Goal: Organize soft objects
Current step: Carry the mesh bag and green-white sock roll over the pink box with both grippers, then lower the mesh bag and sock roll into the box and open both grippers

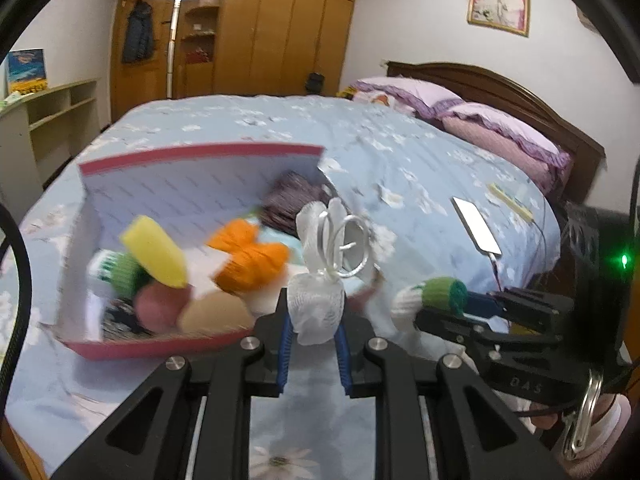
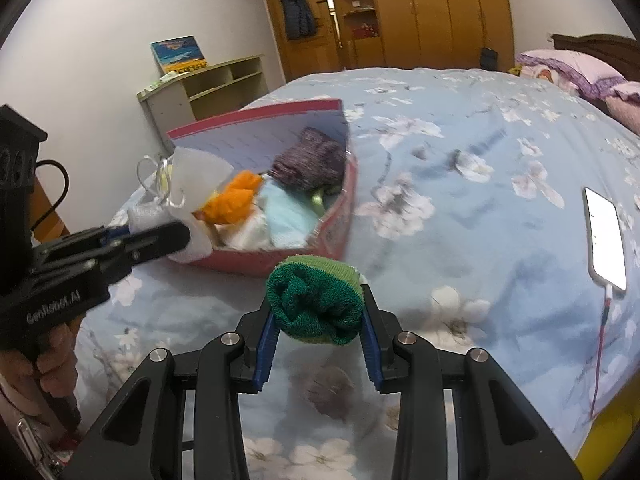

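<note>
While the left gripper (image 1: 312,322) is pinching a white pouch (image 1: 318,308) and the right gripper (image 2: 318,320) is squeezing a sock (image 2: 316,300), either is risking slipping short of the box (image 1: 108,350) at ten o'clock.

Bed (image 2: 460,92), blue floral cover, is carrying everything. Pink box (image 2: 336,236) is sitting left of bed's centre. Lit phone (image 2: 606,236) is lying right of box, cable (image 2: 600,360) attached. Purple pillows (image 1: 500,124) are resting beyond box at the headboard.

Floral blue bedspread (image 1: 400,152), lit phone (image 2: 606,236) lying on it with a cable plugged in, purple pillows (image 1: 500,128) by dark headboard, wooden wardrobe (image 1: 280,24), framed wall photo (image 1: 499,0), low open shelf (image 2: 216,84)
</note>
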